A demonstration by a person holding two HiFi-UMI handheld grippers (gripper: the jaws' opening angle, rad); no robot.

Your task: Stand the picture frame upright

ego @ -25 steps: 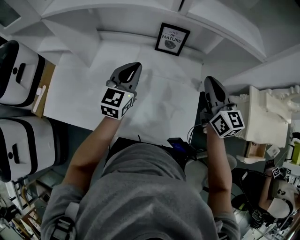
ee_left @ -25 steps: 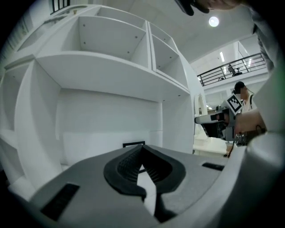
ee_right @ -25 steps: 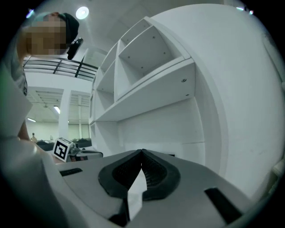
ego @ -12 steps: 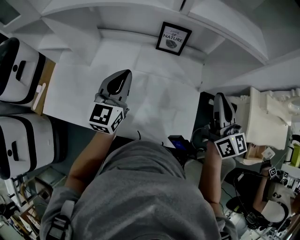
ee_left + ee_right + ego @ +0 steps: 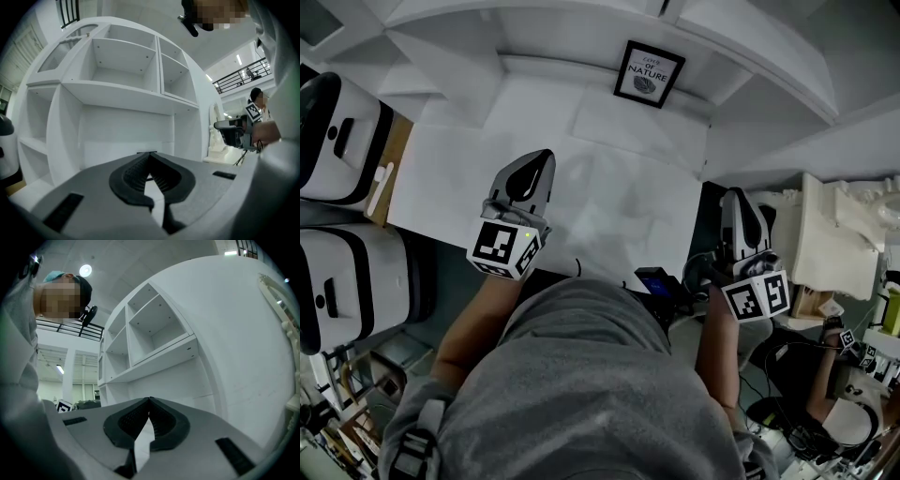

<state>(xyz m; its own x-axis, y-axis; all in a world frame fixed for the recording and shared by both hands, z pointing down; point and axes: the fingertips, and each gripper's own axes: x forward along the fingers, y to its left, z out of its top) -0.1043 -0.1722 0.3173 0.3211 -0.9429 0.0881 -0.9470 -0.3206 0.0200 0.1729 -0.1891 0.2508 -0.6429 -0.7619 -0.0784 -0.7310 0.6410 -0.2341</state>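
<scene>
A black picture frame (image 5: pixel 647 74) with a white print stands against the back wall of the white shelf unit, far centre of the head view. My left gripper (image 5: pixel 532 169) hovers shut over the white shelf surface (image 5: pixel 609 187), well short of the frame, nothing between its fingers. In the left gripper view the jaws (image 5: pixel 150 154) meet at the tips, and only a thin dark edge of the frame (image 5: pixel 146 152) shows just over them. My right gripper (image 5: pixel 735 202) is shut and empty, off the shelf's right edge. Its own view shows closed jaws (image 5: pixel 149 399) pointed at the shelf side.
Two white-and-black appliances (image 5: pixel 337 141) stand at the left beside a wooden board (image 5: pixel 389 178). An ornate white object (image 5: pixel 834 234) sits to the right. Cables and a dark device (image 5: pixel 661 286) lie near the shelf's front edge. Upper shelf compartments (image 5: pixel 122 70) rise above.
Both grippers have drawn back toward the person: the left slid down and left away from the frame, the right dropped off the shelf's right edge. The frame stays standing.
</scene>
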